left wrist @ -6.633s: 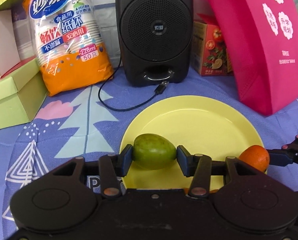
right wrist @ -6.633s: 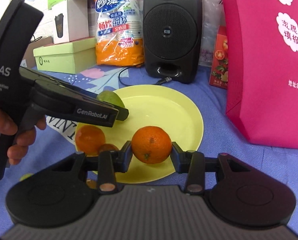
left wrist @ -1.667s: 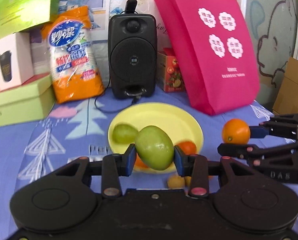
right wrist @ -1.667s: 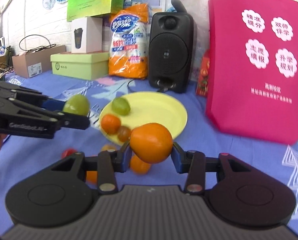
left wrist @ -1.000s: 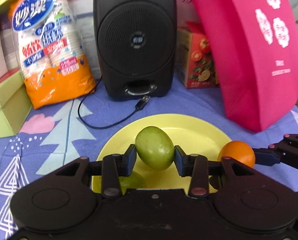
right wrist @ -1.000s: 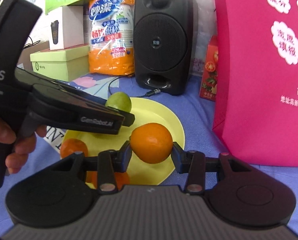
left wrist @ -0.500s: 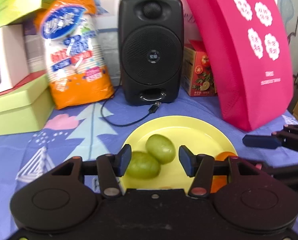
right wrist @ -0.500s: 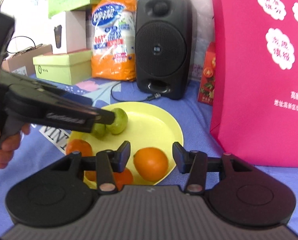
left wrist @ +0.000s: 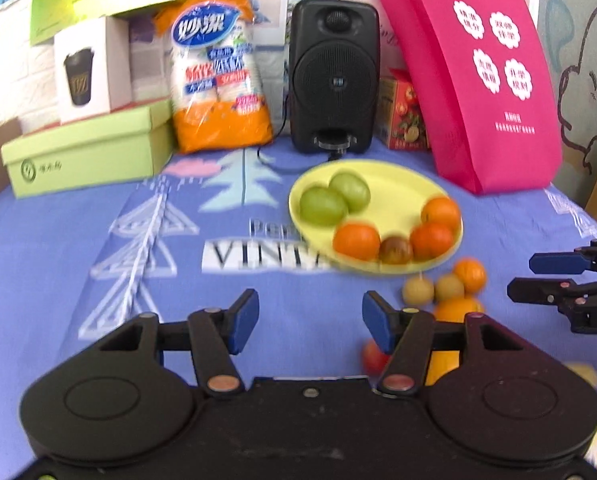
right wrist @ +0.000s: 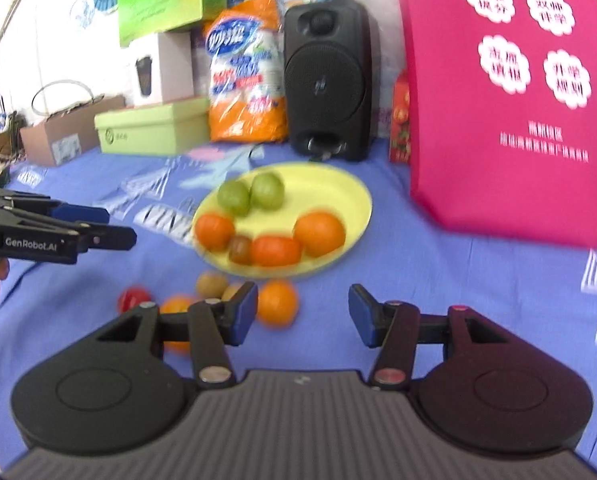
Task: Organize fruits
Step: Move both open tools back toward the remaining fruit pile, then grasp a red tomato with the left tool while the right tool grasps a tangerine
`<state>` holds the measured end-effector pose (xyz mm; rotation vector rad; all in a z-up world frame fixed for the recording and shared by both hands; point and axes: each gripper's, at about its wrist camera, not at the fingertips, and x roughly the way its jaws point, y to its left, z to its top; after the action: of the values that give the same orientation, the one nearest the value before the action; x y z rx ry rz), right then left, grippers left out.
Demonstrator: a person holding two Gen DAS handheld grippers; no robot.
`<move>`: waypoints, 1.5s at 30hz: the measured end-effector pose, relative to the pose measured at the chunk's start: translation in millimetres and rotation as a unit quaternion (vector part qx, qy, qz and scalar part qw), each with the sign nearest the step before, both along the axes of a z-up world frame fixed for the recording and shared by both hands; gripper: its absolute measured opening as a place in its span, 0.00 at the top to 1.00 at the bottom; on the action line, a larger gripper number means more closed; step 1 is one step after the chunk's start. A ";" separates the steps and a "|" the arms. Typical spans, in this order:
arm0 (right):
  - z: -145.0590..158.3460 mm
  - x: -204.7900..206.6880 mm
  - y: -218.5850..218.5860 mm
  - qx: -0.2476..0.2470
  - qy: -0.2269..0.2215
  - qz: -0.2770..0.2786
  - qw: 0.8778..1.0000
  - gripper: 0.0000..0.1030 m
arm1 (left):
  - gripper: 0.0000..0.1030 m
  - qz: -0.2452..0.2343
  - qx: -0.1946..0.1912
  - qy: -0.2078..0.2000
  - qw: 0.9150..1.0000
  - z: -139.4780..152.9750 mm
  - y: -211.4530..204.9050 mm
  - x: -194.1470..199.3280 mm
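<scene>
On the blue-clothed tabletop [left wrist: 98, 240], the left hand-held gripper [left wrist: 309, 320] hangs with its jaws opening and nothing between them. Right of it, the yellow plate [left wrist: 394, 184] carries two green fruits [left wrist: 323, 205] at its left, then oranges [left wrist: 356, 241] and a small brown fruit [left wrist: 395, 249]; more loose fruits [left wrist: 418, 290] lie just below its rim. Farthest right, the right hand-held gripper [right wrist: 302, 312] is empty too, jaws opening.

Your left wrist camera looks forward and down along its fingers over the blue tablecloth [left wrist: 98, 248], the yellow plate [left wrist: 398, 184] near, ahead right; your right wrist camera faces likewise from the right, sharing plate [right wrist: 338, 196] and black speaker [right wrist: 326, 80]
</scene>
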<state>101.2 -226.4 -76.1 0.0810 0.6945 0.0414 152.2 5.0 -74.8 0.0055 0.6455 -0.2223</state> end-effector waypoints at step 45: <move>-23.2 -4.3 67.8 -0.004 0.034 0.094 0.995 0.45 | 0.70 -0.021 -0.020 0.014 0.999 -35.4 -0.6 -5.6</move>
<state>96.9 -158.6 -99.3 0.0084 0.7688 0.2172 146.6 4.4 -110.2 -0.0230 0.6684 -0.2764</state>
